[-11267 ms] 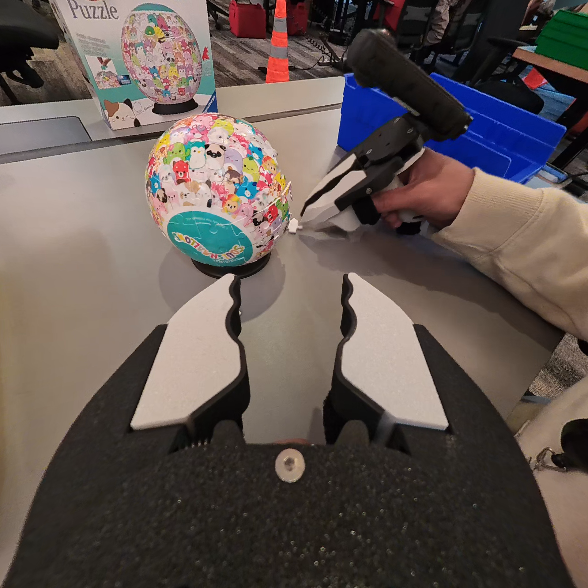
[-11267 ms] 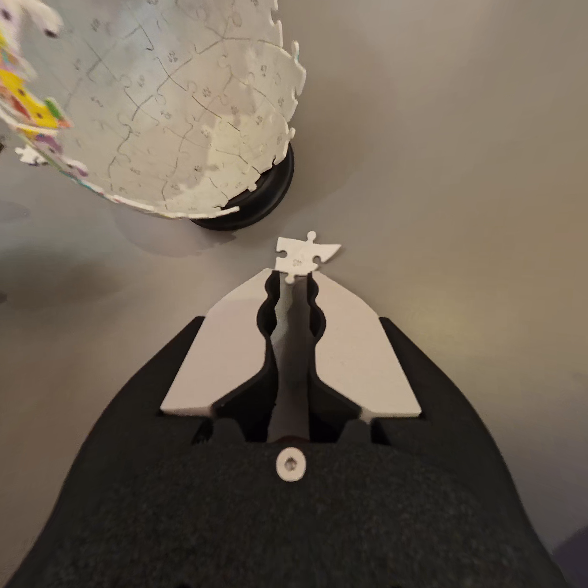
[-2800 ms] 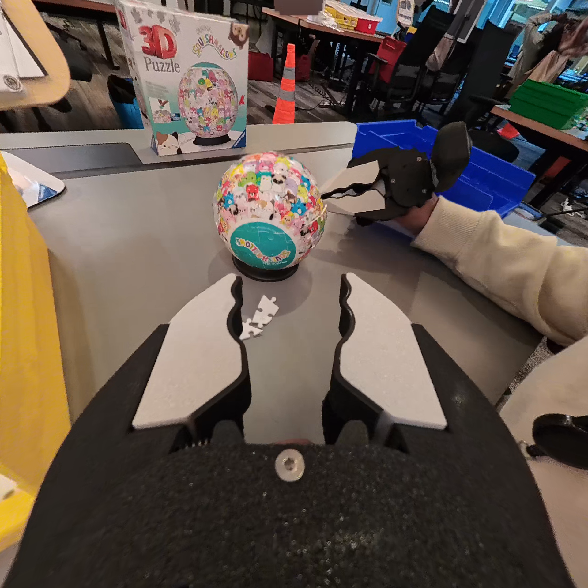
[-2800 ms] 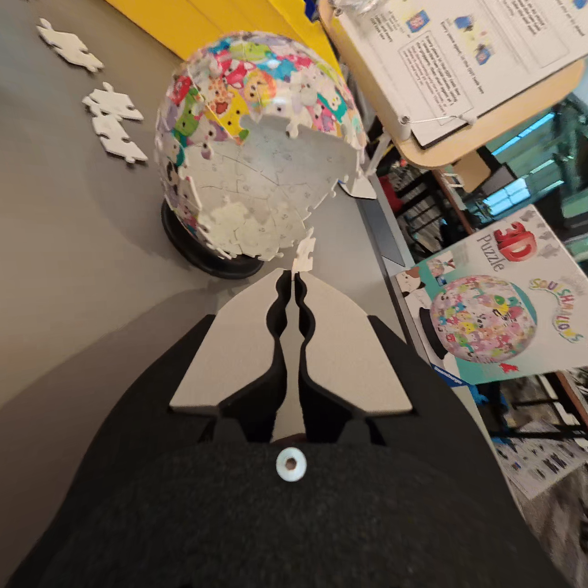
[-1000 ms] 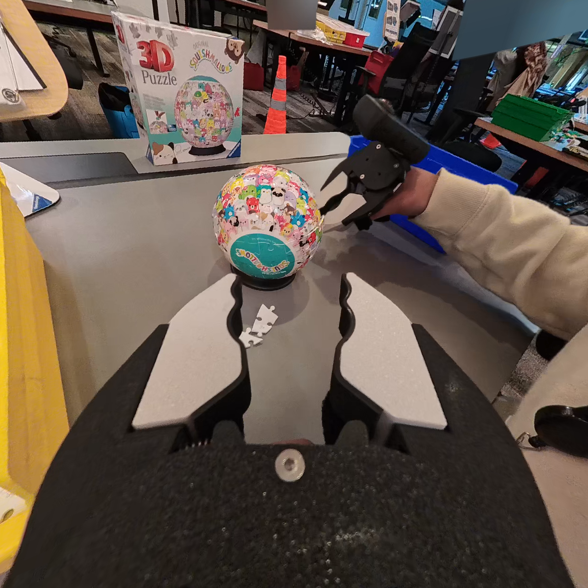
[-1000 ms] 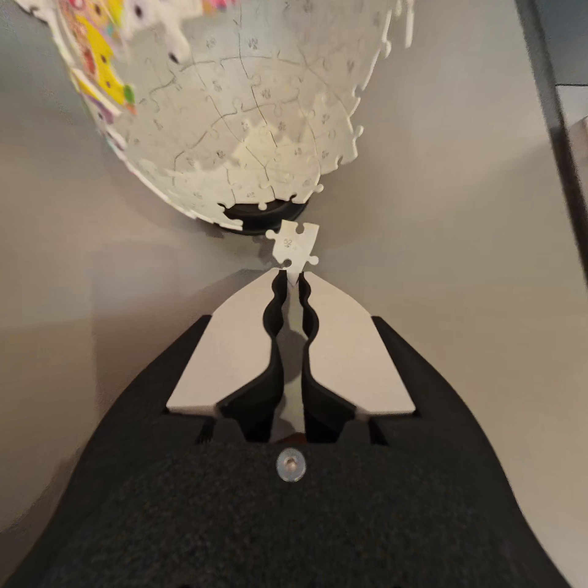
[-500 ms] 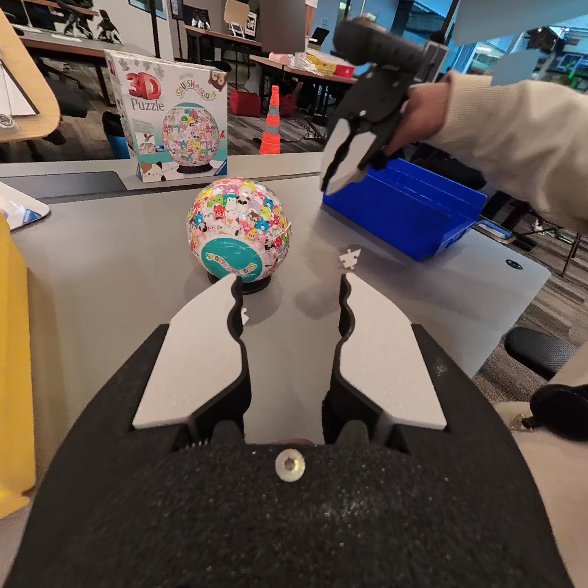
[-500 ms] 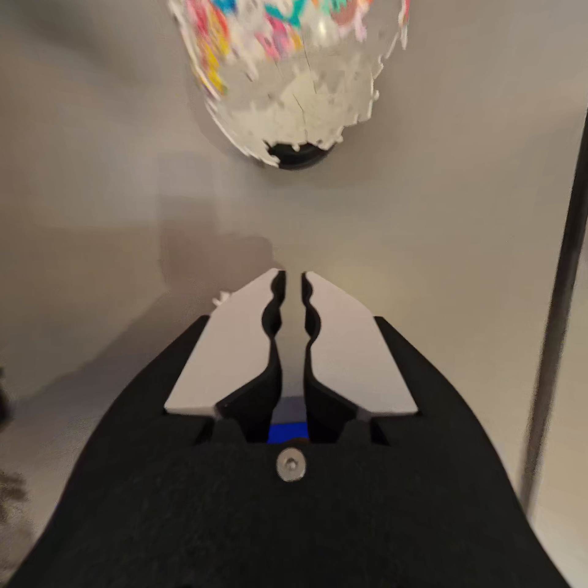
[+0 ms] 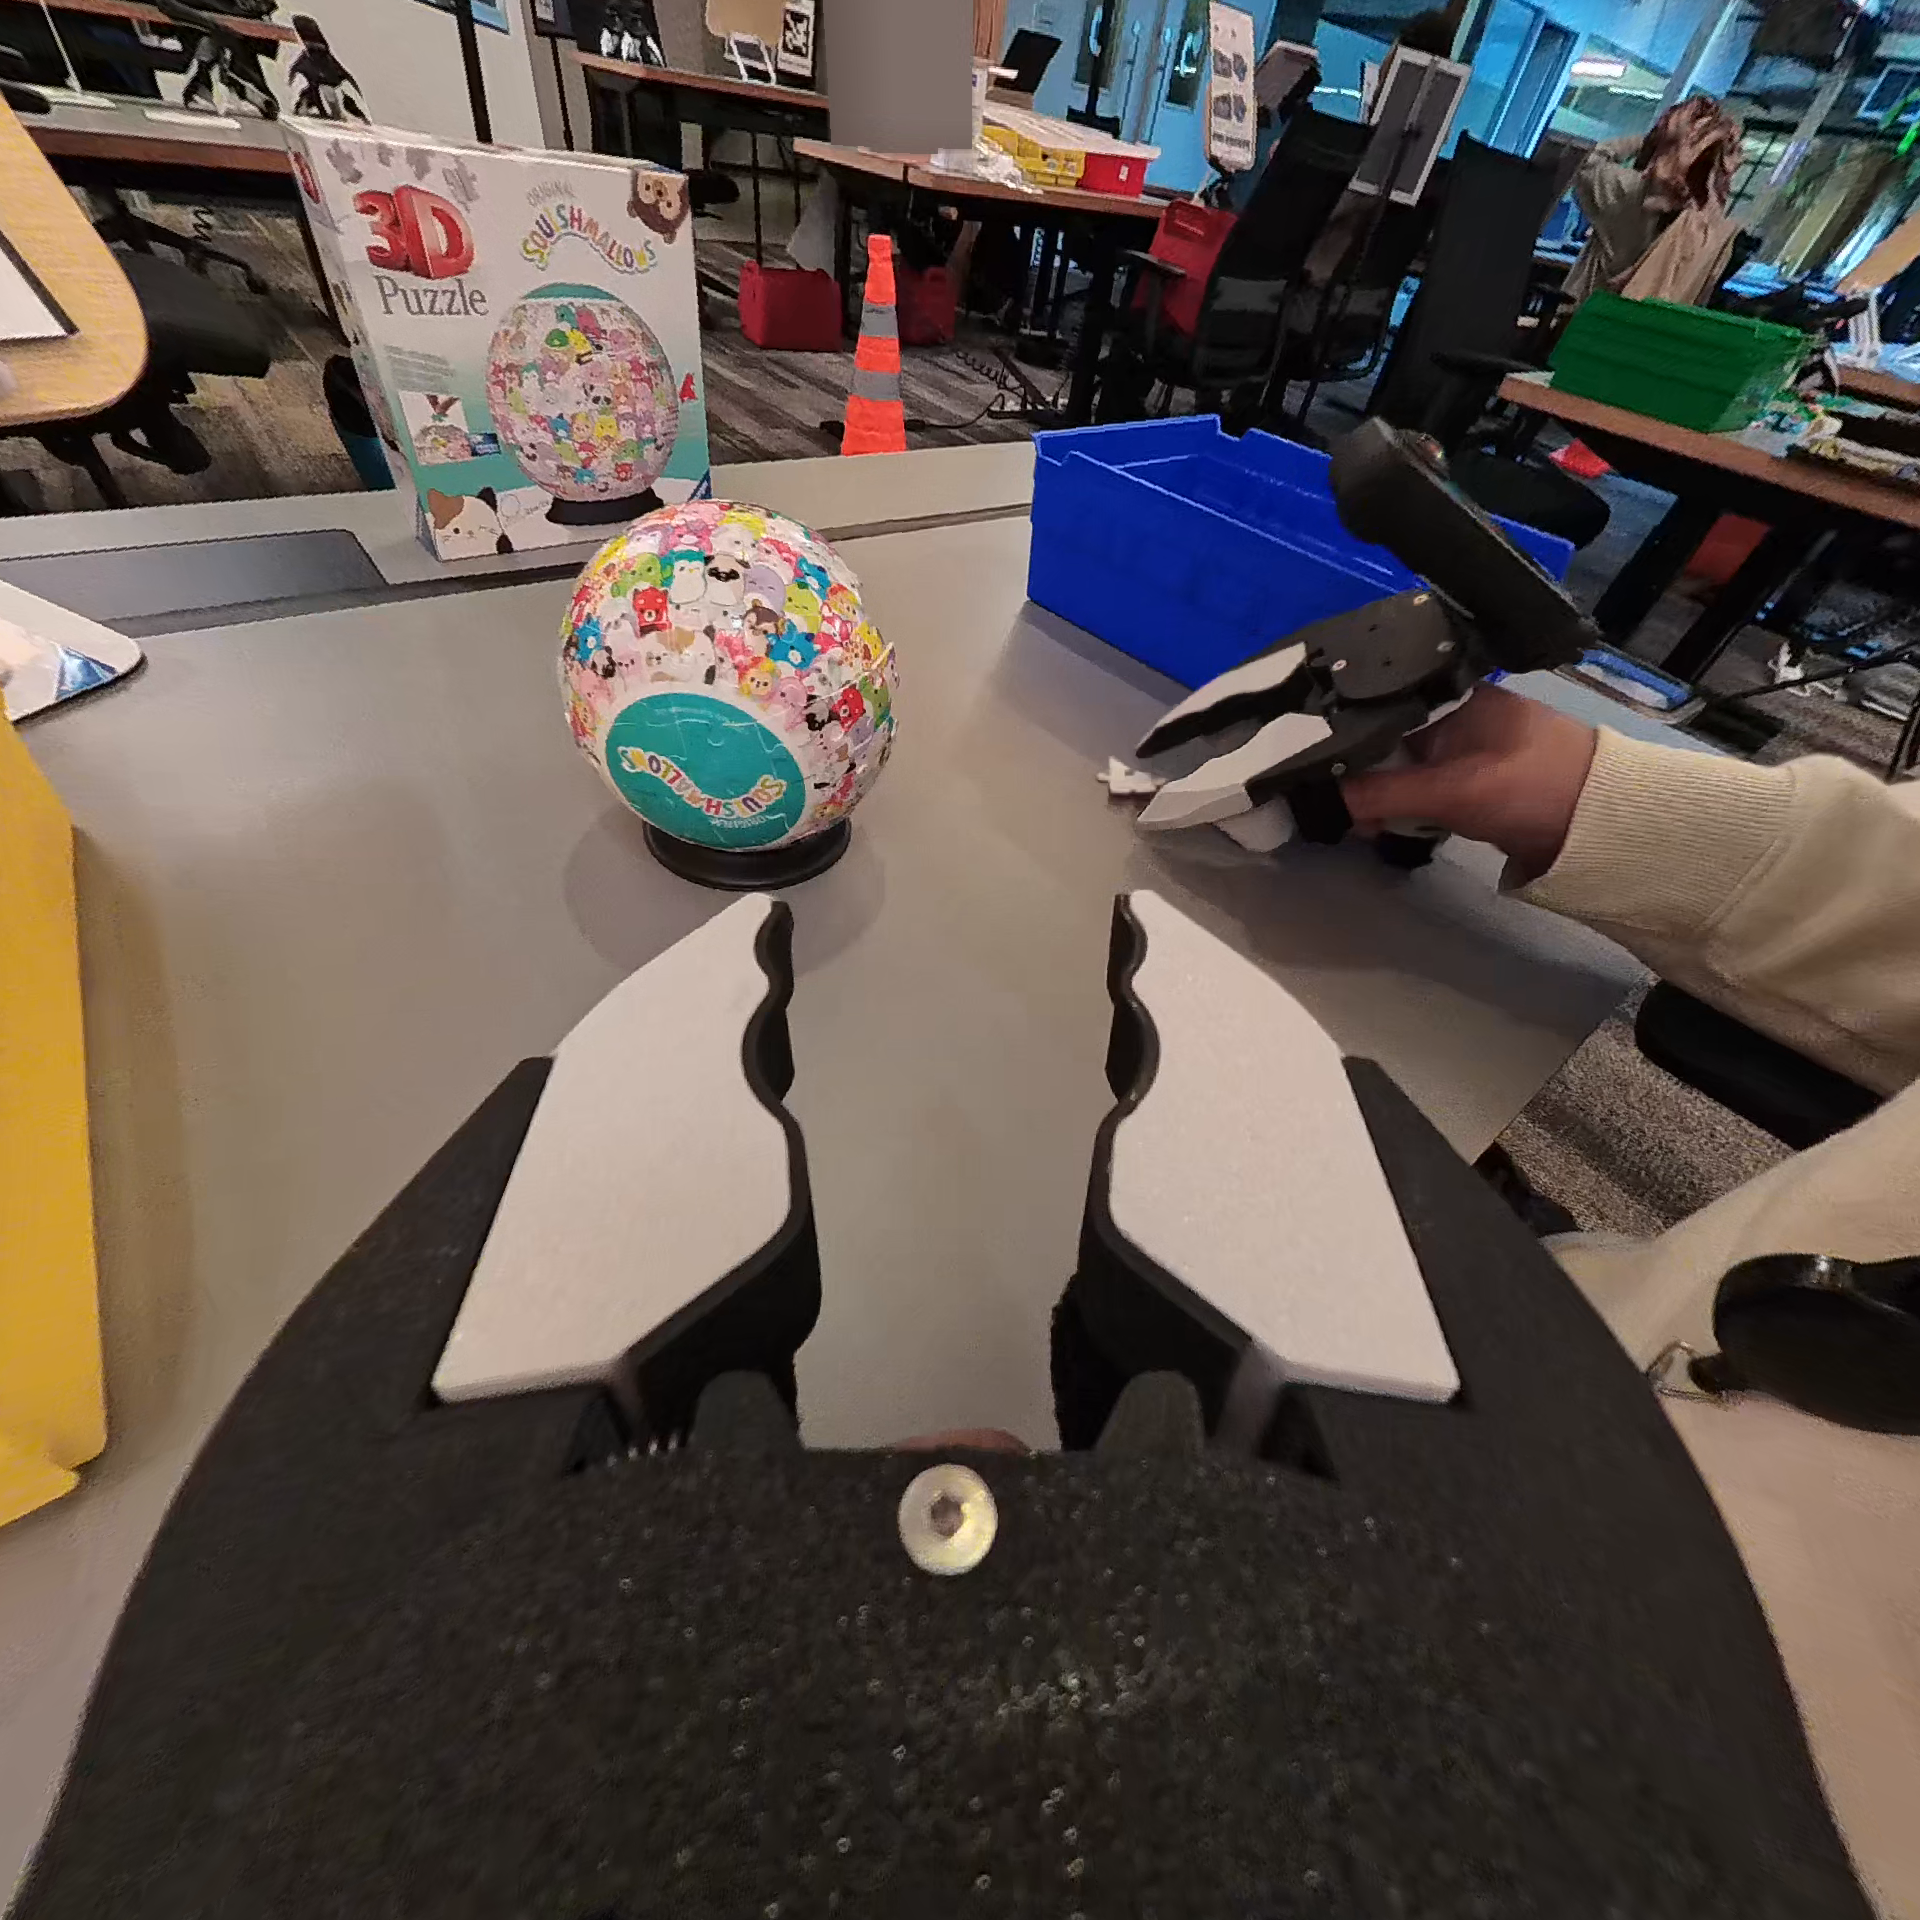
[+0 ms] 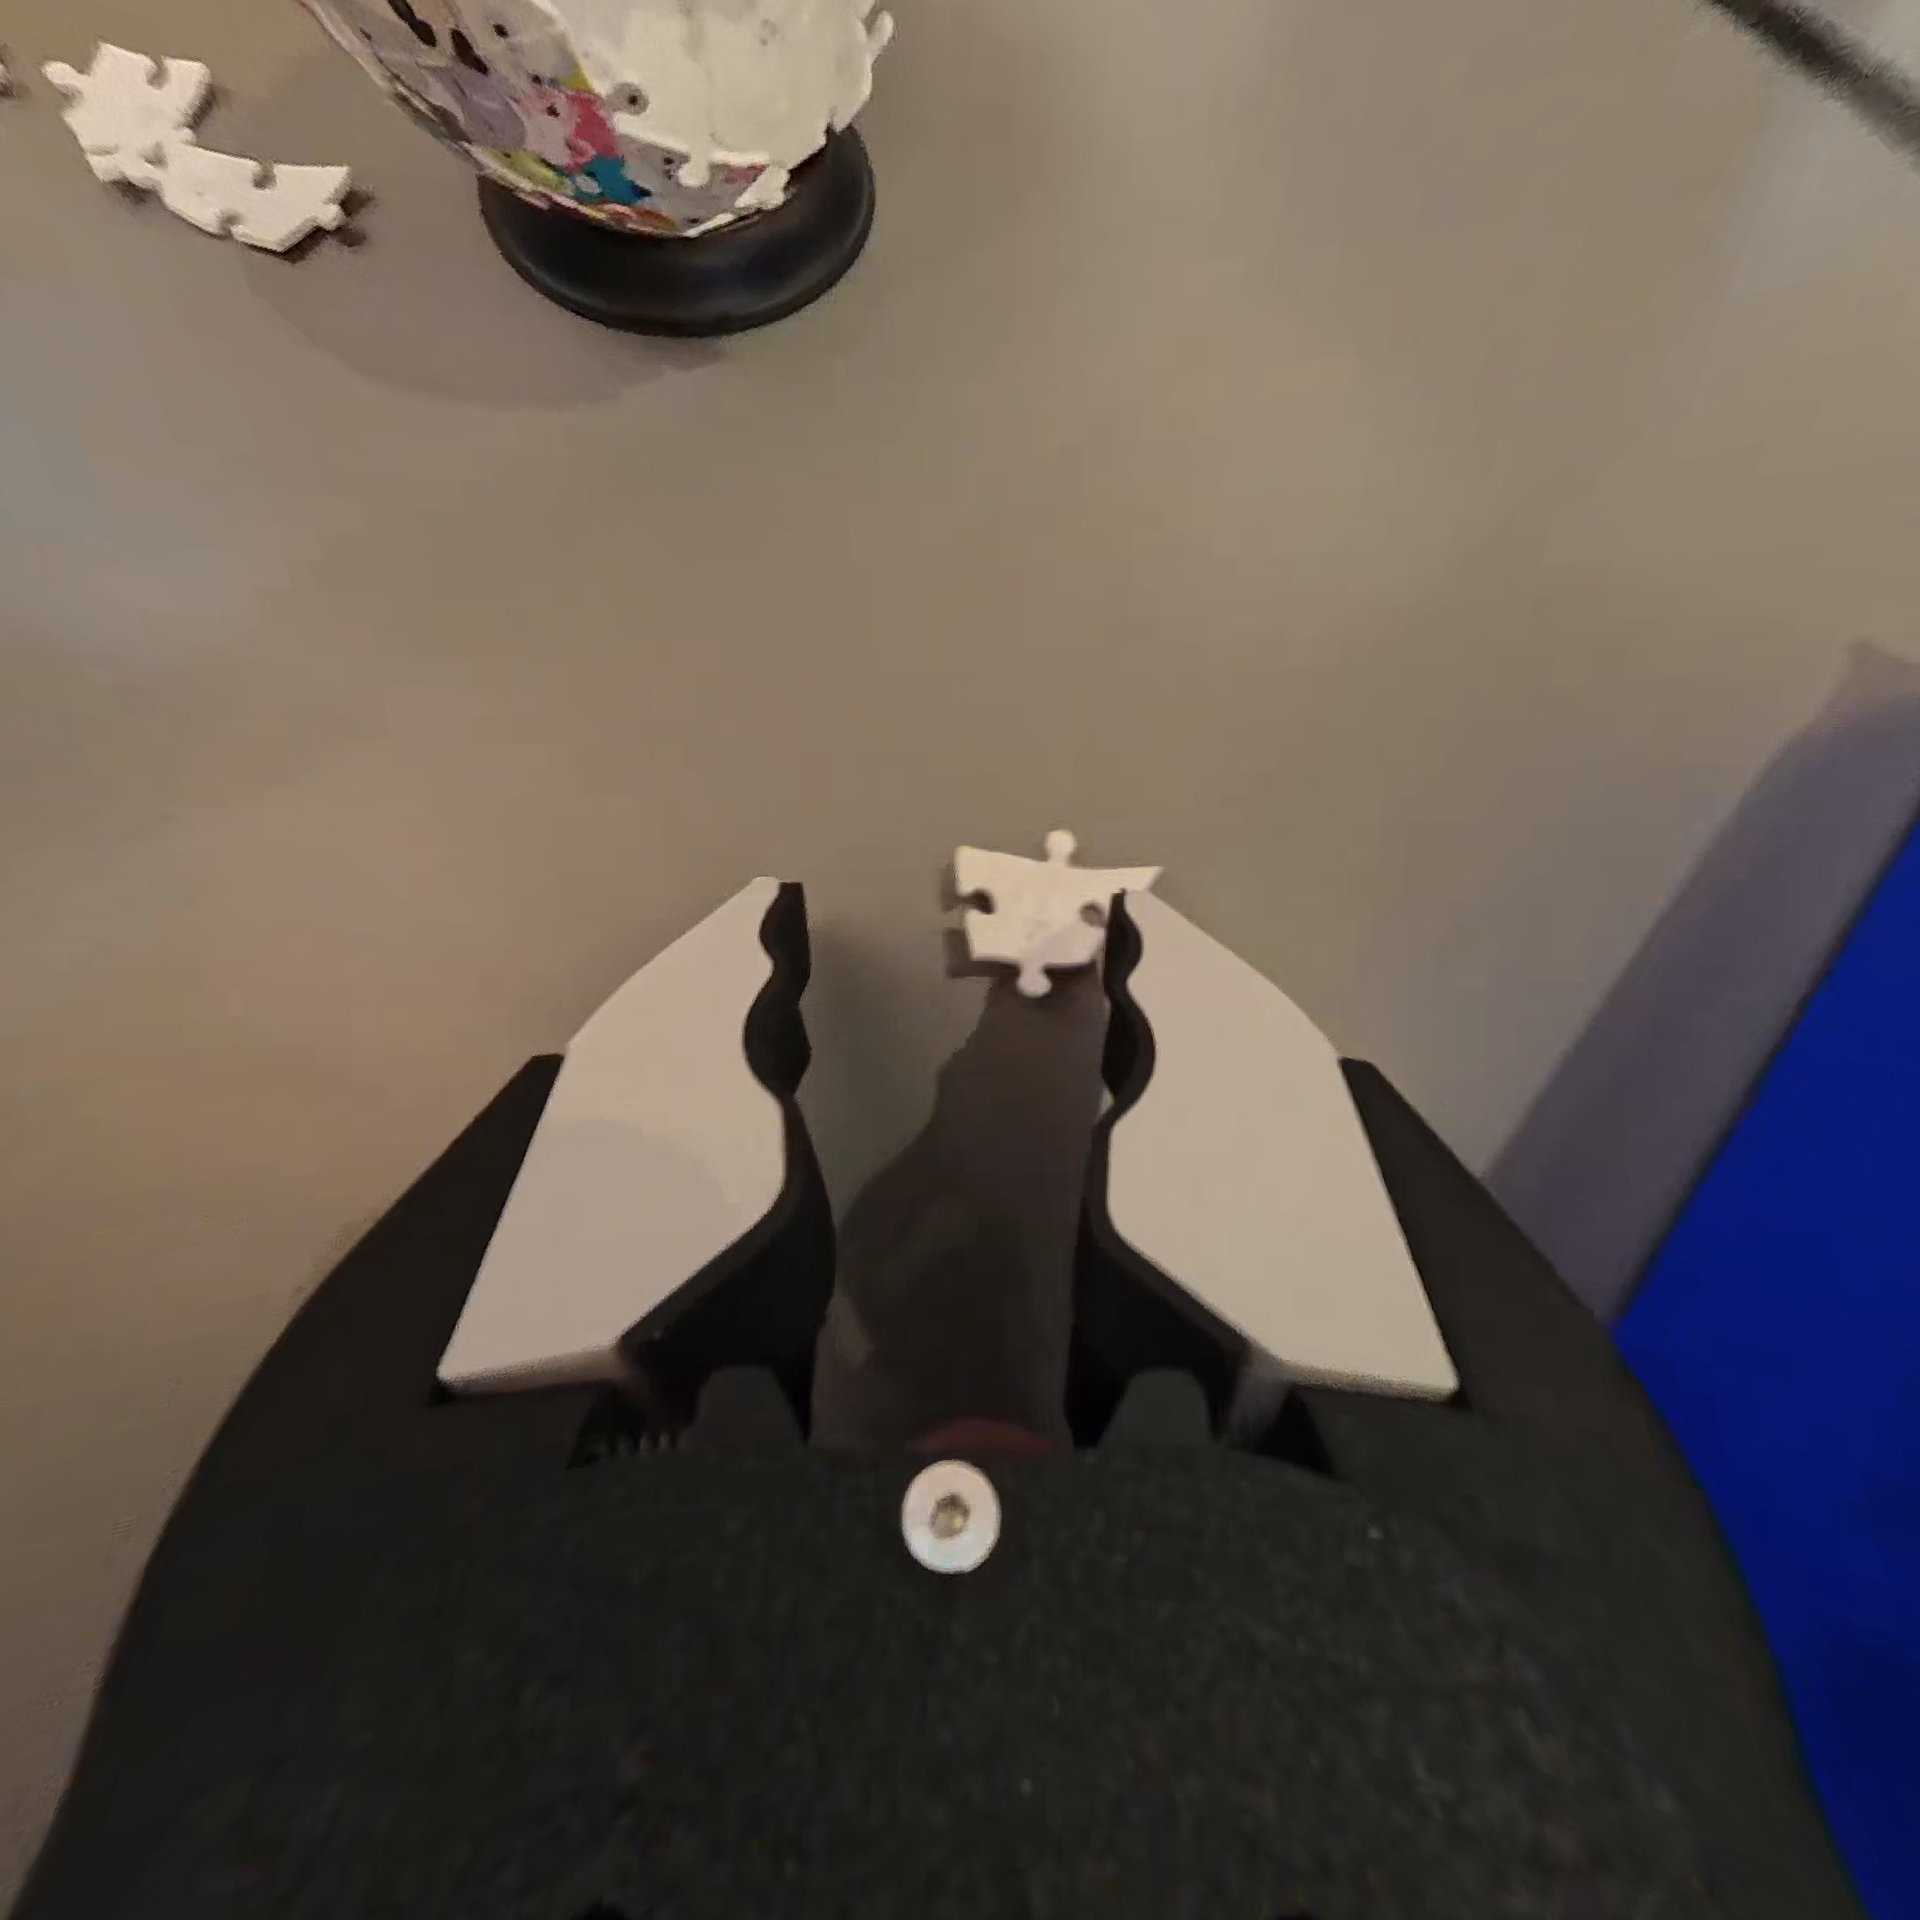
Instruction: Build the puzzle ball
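The colourful puzzle ball (image 9: 727, 675) stands on its black ring stand (image 9: 746, 857) on the grey table; its open, unfinished side shows in the right wrist view (image 10: 665, 114). A white puzzle piece (image 10: 1039, 904) lies face down on the table, just inside my right gripper's (image 10: 951, 899) right fingertip. The right gripper is open, low over the table; it also shows in the left wrist view (image 9: 1164, 774) with the piece (image 9: 1127, 774) at its tips. My left gripper (image 9: 945, 914) is open and empty, in front of the ball.
A blue bin (image 9: 1226, 540) stands at the back right, its edge near the right gripper (image 10: 1787, 1195). The puzzle box (image 9: 509, 353) stands behind the ball. Joined loose pieces (image 10: 197, 156) lie left of the stand. A yellow bin (image 9: 42, 1091) is at the left edge. Some 30 cm of space lies between my two pairs of fingers. The colourful puzzle ball (image 9: 727, 675) lies around 15 cm away from my left fingertips.
The right gripper lost the piece near the ball's opening; the piece fell on the table. The gripper rose, then came down to the piece and opened. The left gripper stayed open.
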The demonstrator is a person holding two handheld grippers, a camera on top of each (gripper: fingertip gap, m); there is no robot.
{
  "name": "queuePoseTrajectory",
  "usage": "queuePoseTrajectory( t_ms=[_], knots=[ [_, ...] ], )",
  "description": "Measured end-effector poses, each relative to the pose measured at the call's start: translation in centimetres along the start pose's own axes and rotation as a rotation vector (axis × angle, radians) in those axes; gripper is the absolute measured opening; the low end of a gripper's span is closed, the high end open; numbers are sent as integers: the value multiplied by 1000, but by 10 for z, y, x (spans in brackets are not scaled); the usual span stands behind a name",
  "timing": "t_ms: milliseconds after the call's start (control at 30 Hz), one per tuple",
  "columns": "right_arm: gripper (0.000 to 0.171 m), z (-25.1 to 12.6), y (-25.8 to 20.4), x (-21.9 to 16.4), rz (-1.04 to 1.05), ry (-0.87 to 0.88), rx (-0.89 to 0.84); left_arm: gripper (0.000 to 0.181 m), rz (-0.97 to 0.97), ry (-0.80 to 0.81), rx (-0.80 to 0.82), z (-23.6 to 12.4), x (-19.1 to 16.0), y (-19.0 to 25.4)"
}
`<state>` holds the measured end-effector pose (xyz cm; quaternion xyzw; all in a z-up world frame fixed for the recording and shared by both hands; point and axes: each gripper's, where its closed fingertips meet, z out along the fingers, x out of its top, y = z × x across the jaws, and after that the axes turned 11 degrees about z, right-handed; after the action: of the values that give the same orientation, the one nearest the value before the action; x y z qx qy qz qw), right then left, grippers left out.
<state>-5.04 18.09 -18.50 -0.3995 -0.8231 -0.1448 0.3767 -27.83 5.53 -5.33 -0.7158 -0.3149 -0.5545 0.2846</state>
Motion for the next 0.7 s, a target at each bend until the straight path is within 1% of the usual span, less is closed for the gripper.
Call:
queuePoseTrajectory(
  t_ms=[33,67,100,133,200,267,433,533,600,700],
  knots=[
    [61,0,8,2,-43,10,-59,58,-1,4,-3,-1,1,-1],
    [65,1,17,0,-70,-13,-118,58,-3,8,-4,-1,2,-3],
    [59,3,19,-2,-75,-47,-112,58,-4,9,-4,-1,2,-4],
    [49,3,18,-2,-35,-63,-89,58,-3,10,-3,-1,3,-6],
    [39,5,13,-8,34,-116,-28,58,-1,13,7,-1,4,-8],
    [40,4,6,-9,73,-118,18,58,-8,21,15,-2,6,-8],
    [43,1,-7,-12,64,-127,24,58,-37,19,14,-1,1,-6],
    [44,-3,0,-9,14,-96,-21,58,-33,12,10,-1,-2,-4],
    [48,1,5,-12,-4,-115,-33,58,-31,11,12,-2,-3,-5],
    [41,6,4,-8,33,-117,-16,58,-43,16,10,-2,-2,-8]
  ],
)
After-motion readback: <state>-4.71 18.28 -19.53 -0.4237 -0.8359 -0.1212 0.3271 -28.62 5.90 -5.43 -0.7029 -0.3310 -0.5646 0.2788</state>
